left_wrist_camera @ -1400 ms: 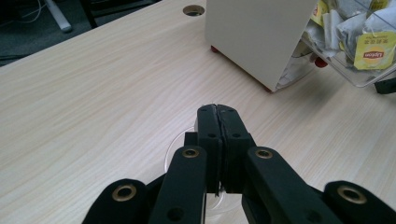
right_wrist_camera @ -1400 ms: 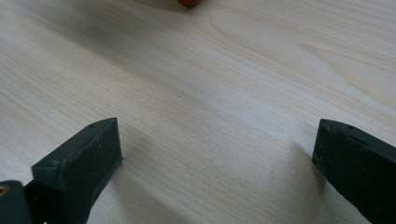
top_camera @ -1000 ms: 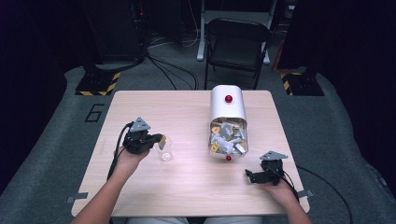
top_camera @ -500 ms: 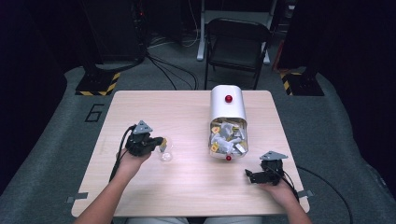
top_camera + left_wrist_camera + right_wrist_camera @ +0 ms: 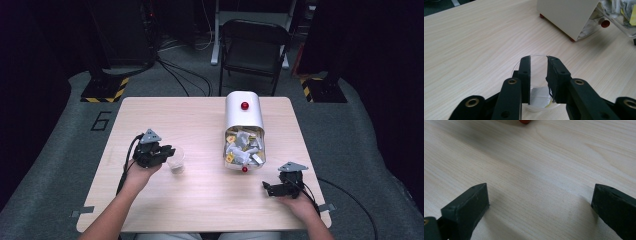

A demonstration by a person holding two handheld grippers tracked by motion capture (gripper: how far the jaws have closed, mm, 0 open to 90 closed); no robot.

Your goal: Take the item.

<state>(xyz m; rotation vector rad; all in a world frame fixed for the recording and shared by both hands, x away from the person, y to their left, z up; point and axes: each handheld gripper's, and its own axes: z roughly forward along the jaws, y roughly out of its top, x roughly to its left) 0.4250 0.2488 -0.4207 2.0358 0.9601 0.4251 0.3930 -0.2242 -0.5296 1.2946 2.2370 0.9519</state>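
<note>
A small clear cup (image 5: 176, 160) stands on the wooden table (image 5: 200, 120) left of centre, with a white scrap of paper (image 5: 540, 96) in its bottom. My left gripper (image 5: 169, 151) is at the cup's left side. In the left gripper view its jaws stand a narrow gap apart on the cup (image 5: 539, 80), whose rim arcs around my left gripper's (image 5: 539, 60) tips. A white bin (image 5: 243, 117) lies on its side with a clear drawer of small packets (image 5: 243, 150) pulled out towards me. My right gripper (image 5: 268, 189) rests open on the table at the near right; my right gripper (image 5: 540, 192) holds nothing.
A red knob (image 5: 244, 169) marks the drawer's near end, and another red knob (image 5: 244, 105) sits on the bin. A black folding chair (image 5: 255, 45) stands beyond the table's far edge. Cables trail from both grippers over the near edge.
</note>
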